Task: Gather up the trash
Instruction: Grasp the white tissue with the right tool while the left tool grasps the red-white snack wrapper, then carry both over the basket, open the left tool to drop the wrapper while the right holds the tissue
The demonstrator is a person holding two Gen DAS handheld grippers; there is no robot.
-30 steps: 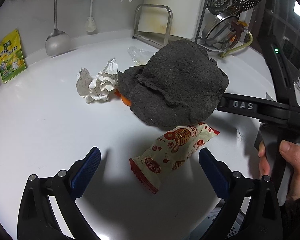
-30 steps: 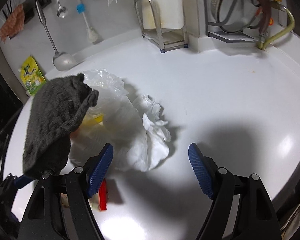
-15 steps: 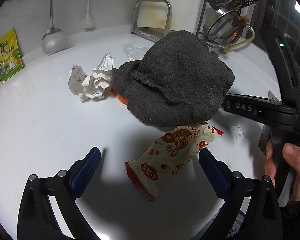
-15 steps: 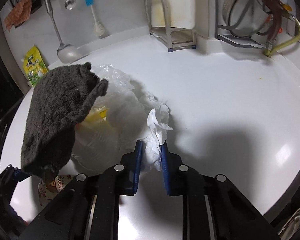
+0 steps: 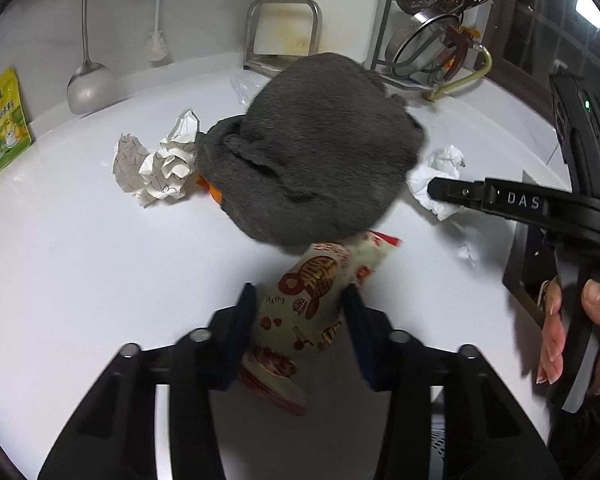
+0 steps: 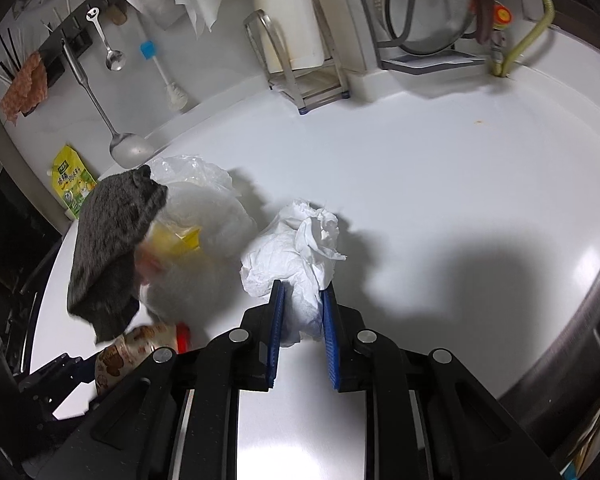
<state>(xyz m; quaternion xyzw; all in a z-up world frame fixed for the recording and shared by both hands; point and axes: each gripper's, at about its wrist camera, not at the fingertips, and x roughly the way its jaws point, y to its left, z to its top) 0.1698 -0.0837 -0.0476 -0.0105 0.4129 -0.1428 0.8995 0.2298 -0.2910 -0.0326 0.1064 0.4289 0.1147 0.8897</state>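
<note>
A red-and-cream snack wrapper [image 5: 312, 276] lies on the white counter [image 5: 80, 260], its end tucked under a grey cloth [image 5: 312, 152]. My left gripper [image 5: 299, 296] is closing on the wrapper and both pads touch its sides. My right gripper [image 6: 303, 292] is shut on a crumpled white tissue [image 6: 296, 240], just right of a clear plastic bag [image 6: 208, 208] that the cloth [image 6: 112, 240] partly covers. Left of the cloth sits a crumpled printed paper [image 5: 156, 168]. An orange scrap [image 5: 214, 192] peeks out under the cloth.
A ladle [image 5: 88, 84] and a yellow-green packet [image 5: 2, 120] lean at the back wall. A metal stand [image 5: 284, 32] and a dish rack with a steamer [image 5: 440, 40] stand behind. A person's hand [image 5: 596, 328] holds the right gripper's handle. The counter's edge [image 6: 580, 320] curves at right.
The left jaws came together around the snack wrapper. The right jaws shut on the white tissue and carried it to the right, away from the plastic bag.
</note>
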